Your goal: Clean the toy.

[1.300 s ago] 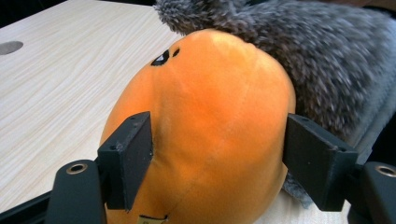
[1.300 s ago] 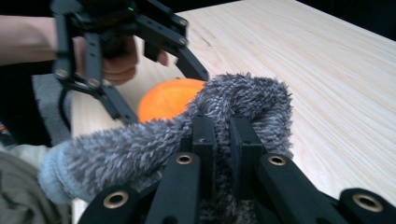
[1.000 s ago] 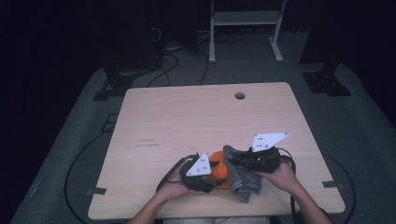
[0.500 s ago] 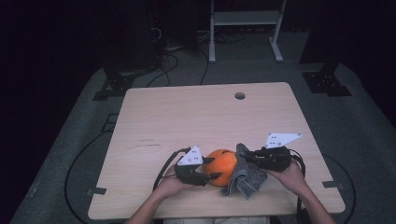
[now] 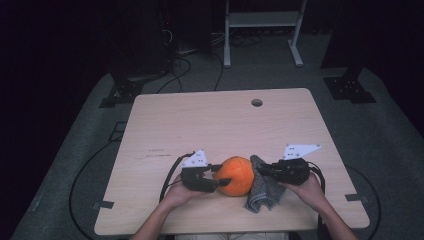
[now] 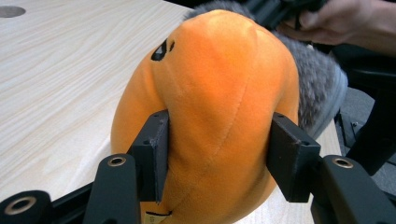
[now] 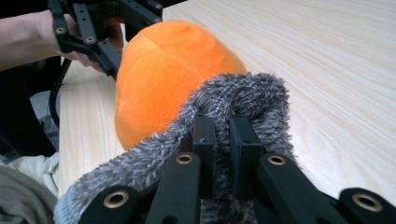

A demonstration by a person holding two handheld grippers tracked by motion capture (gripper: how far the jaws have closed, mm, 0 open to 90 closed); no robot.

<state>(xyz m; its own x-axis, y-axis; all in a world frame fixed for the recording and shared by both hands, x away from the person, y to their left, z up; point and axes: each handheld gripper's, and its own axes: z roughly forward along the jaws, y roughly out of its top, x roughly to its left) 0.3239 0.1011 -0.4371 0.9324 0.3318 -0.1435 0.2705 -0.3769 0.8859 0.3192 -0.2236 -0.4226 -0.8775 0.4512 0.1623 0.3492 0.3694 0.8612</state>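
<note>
Two grips are set — your left gripper point(image 6: 217, 158) squeezes the round orange plush ball point(image 5: 236, 175) at the table's point(image 5: 210, 125) near edge, your right gripper point(image 7: 222, 135) pinches the fuzzy grey cloth point(image 5: 264, 192) touching it. Next, I'd judge, wipe — hold the ball firm.

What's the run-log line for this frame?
left claw: shut on orange plush | right claw: shut on grey cloth | cloth touching plush | table

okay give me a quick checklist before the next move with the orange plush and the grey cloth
1. Left gripper clamped on orange plush: ok, pads dent both sides.
2. Right gripper pinching grey cloth: ok, jaws shut on a fold.
3. Cloth touching the plush: ok, it lies against one side.
4. Plush resting on table: cannot tell, underside hidden.
5. Cloth free of the left gripper's pads: ok.
</note>
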